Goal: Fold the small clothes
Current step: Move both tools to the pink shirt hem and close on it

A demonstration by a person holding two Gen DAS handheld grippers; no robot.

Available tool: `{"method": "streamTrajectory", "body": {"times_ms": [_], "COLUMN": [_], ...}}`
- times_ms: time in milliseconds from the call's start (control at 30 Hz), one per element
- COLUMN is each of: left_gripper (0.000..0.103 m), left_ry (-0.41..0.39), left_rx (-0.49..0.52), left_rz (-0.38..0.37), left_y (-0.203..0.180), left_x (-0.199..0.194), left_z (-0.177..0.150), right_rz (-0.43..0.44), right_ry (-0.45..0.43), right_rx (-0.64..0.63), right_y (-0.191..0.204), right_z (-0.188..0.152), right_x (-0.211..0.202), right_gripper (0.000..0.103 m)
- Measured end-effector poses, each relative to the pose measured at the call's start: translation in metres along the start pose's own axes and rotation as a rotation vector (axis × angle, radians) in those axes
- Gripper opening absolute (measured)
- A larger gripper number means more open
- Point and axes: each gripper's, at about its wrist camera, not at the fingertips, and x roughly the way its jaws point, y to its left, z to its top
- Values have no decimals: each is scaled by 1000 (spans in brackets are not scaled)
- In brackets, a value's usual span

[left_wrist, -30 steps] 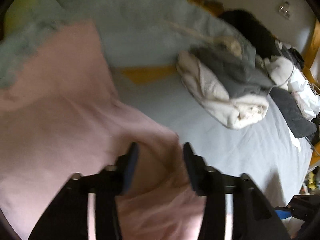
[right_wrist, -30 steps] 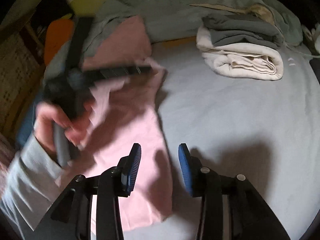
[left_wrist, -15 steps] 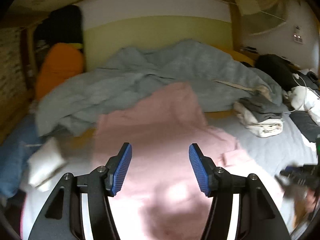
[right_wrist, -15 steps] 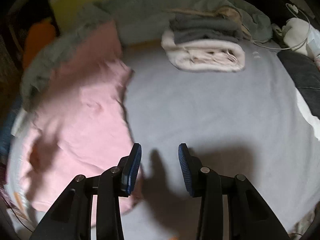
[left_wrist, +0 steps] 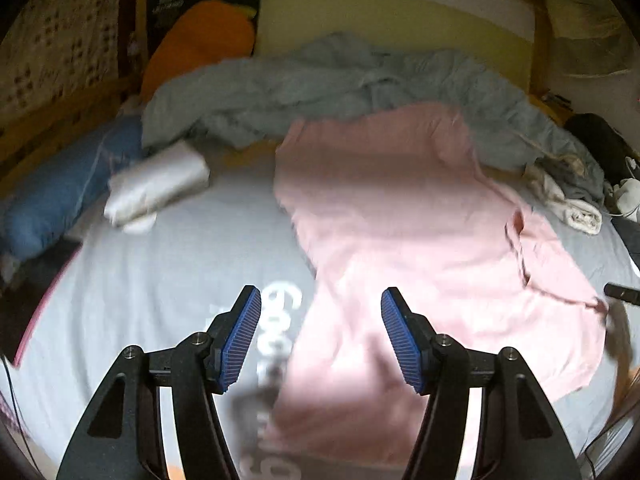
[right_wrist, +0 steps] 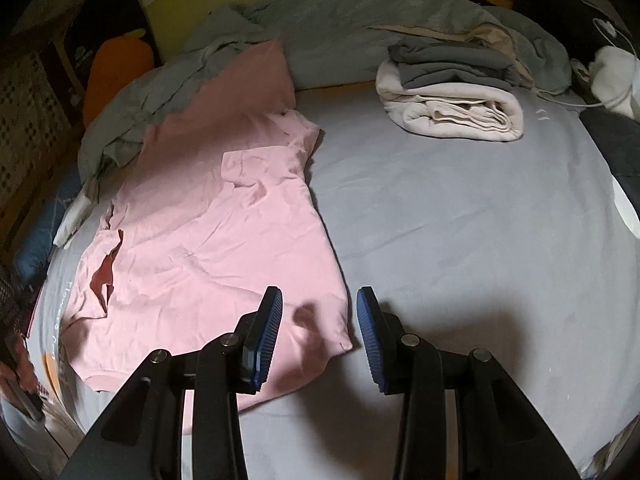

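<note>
shirt (right_wrist: 208, 216) spread flat for folding, hem corner under my right claw (right_wrist: 319, 334) | both claws spread, empty, left claw (left_wrist: 321, 340) above its edge

One pink shirt (right_wrist: 208, 216) lay spread on one bed covered by a grey sheet (right_wrist: 460, 220). One stack of folded clothes (right_wrist: 452, 92) held two pieces that could be told apart, a grey one on a cream one. One rumpled grey-green blanket (left_wrist: 360, 80) lay at the head, near one orange cushion (left_wrist: 200, 44), one blue bundle (left_wrist: 60, 188) and one white roll (left_wrist: 156, 184). Two grippers were seen, one per view.
</note>
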Motion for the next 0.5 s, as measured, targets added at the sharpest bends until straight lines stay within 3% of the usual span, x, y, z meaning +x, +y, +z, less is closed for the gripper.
{"method": "streamTrajectory", "body": {"times_ms": [100,267,400,500], "left_gripper": [61,61,61,61], "left_ry": [20,64,61,53], "left_rx": [-41,-129,-141,-148], "left_rz": [-24,-61,-98,-111], "left_y": [4,5,-14,-30], "left_x": [-5,-12,-20,-25], "left_z": [-23,-56,-71,-81], "right_rz": [18,158,170,134], "right_ry": [-1,54,96,63], "right_rx": [34,116,30,-39], "right_y": [-3,1,32,53], "right_z": [-7,-32,-53,-64], "right_x": [-5,-4,7,7], "right_gripper": [41,41,41,41]}}
